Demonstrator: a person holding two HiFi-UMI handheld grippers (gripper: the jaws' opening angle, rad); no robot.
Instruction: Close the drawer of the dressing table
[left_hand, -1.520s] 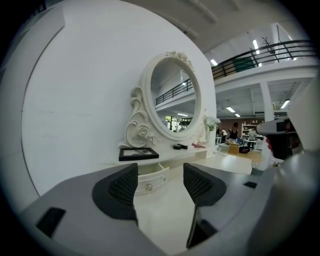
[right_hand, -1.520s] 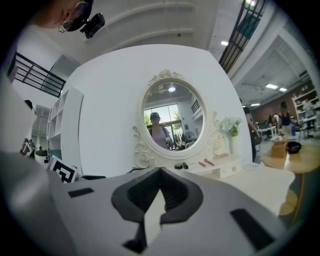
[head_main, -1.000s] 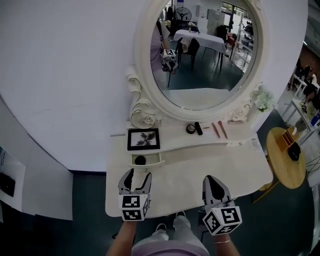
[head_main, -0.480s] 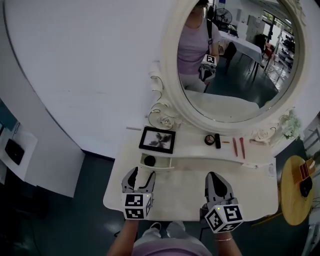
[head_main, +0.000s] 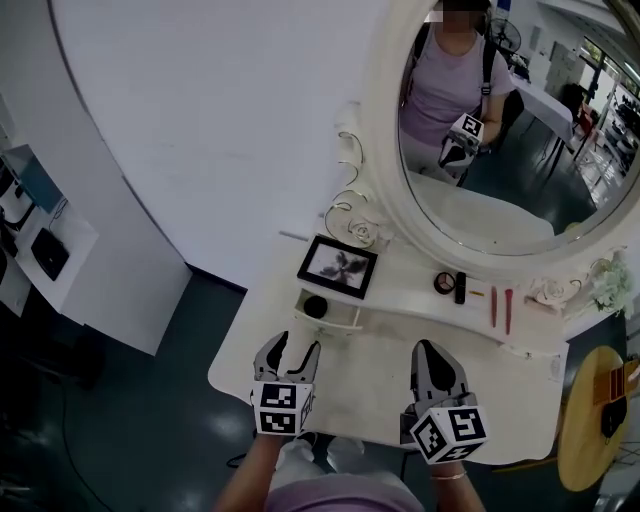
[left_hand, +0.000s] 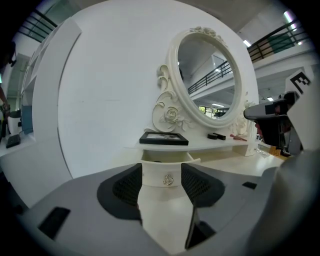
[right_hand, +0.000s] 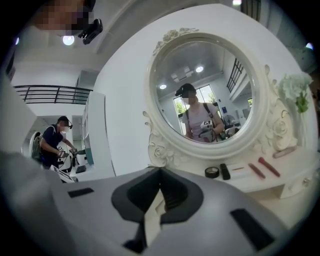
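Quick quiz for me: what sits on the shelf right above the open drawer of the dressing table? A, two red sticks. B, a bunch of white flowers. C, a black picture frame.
C: the head view shows the black picture frame directly above the open drawer.

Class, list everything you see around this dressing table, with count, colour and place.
white dressing table: 1, white, against wall
oval mirror, carved white frame: 1, white, above table
black picture frame: 1, black, shelf's left
small white drawer: 1, white, open, under frame
round black compact: 1, black, mid-shelf
red sticks: 2, red, shelf's right
left hand-held gripper: 1, grey, facing drawer, jaws closing, nothing between
right hand-held gripper: 1, grey, shut, over tabletop
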